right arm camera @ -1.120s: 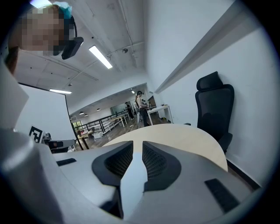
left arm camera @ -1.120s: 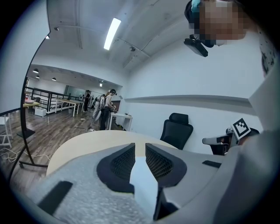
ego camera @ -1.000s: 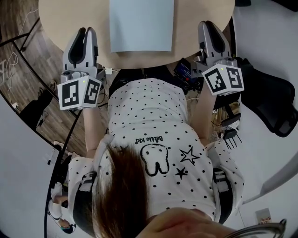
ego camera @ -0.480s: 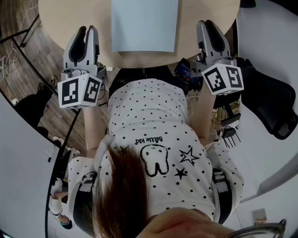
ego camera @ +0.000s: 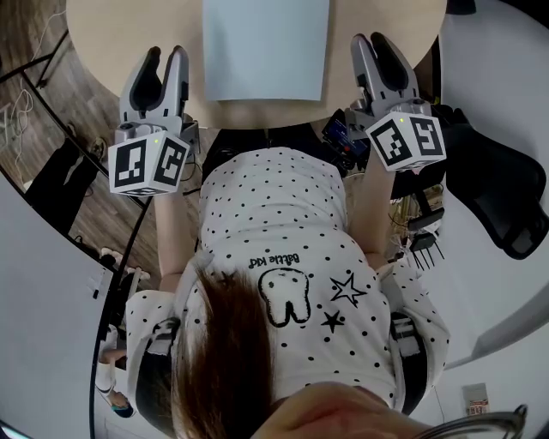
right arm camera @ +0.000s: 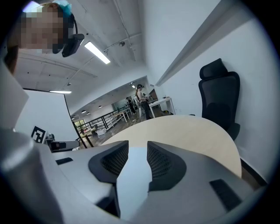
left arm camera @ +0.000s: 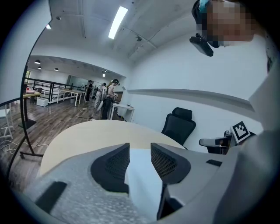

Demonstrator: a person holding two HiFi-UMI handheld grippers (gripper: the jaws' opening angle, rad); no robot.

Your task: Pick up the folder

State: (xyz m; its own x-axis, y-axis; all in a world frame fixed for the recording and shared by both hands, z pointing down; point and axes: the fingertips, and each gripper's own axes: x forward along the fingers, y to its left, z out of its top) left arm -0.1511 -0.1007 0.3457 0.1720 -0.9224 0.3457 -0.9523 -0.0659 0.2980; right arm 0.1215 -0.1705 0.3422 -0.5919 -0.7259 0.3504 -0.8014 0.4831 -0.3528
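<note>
A pale blue folder [ego camera: 266, 47] lies flat on the round beige table [ego camera: 111, 26], its near edge close to the table's rim. My left gripper [ego camera: 165, 57] hovers at the rim just left of the folder, and my right gripper [ego camera: 372, 41] just right of it. Both have just been opening their jaws, and no pad presses on anything. In the left gripper view the folder [left arm camera: 142, 179] shows through the gap of the left gripper [left arm camera: 140, 151]. The right gripper view shows the folder [right arm camera: 131, 183] beyond the right gripper [right arm camera: 136, 151] in the same way.
A black office chair [ego camera: 497, 189] stands at the right, and another one [left arm camera: 179, 127] sits behind the table. Dark devices and cables [ego camera: 339, 133] hang under the table's near rim. Wood floor with cables [ego camera: 34, 103] lies at the left. People stand far off [left arm camera: 107, 98].
Both grippers' jaws have spread wider apart. Both grippers have edged a little toward the table. The folder has not moved.
</note>
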